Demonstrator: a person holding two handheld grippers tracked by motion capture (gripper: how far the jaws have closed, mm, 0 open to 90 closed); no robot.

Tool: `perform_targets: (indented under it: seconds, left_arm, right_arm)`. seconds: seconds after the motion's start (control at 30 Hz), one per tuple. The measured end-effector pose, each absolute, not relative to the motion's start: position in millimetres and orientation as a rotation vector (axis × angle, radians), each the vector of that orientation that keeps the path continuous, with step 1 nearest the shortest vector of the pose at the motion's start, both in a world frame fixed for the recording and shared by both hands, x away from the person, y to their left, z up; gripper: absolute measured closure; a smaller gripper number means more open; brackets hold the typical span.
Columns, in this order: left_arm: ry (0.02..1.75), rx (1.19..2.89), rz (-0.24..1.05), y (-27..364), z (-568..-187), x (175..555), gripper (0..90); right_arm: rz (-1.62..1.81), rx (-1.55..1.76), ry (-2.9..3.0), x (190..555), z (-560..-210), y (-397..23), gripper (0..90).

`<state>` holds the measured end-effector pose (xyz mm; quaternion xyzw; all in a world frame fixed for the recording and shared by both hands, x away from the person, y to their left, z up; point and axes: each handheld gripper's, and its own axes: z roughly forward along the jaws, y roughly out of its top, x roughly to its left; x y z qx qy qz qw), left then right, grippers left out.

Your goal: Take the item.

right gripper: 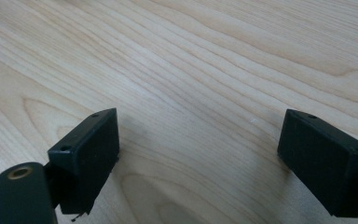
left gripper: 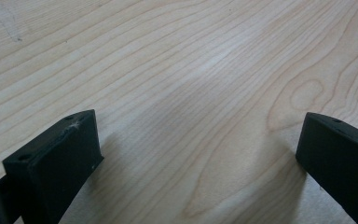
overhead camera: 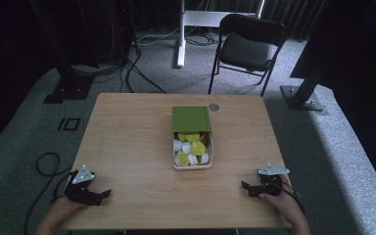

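Box (overhead camera: 193,157) of yellow and white pieces, green lid (overhead camera: 191,119) slid half back, well ahead between left gripper (overhead camera: 99,195) and right gripper (overhead camera: 247,187). Both spread wide, empty, low over table (overhead camera: 127,147). Best reach inward slowly, one gripper steadying box.

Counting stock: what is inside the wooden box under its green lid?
In the uncovered half of the wooden box lie yellow and white wrapped pieces. The green lid covers the far half, so anything beneath it is hidden.

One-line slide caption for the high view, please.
Both open grippers, left and right, rest at the table's near corners; green-lidded box sits half open.
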<state>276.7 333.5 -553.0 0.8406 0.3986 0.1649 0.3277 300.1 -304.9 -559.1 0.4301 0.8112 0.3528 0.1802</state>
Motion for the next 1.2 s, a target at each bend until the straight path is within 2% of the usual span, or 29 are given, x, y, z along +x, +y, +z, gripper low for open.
perform_targets:
  seconds: [0.17, 1.2]
  left_arm:
    - [1.107, 2.173, 0.456, 333.5, -553.2, 278.0, 0.5]
    - [1.091, 2.179, 0.452, 334.9, -553.3, 275.9, 0.5]
  right_arm:
    - [0.982, 1.264, 2.251, 300.8, -559.2, -304.9, 12.4]
    - [0.943, 1.362, 2.167, 302.2, -559.0, -293.3, 12.2]
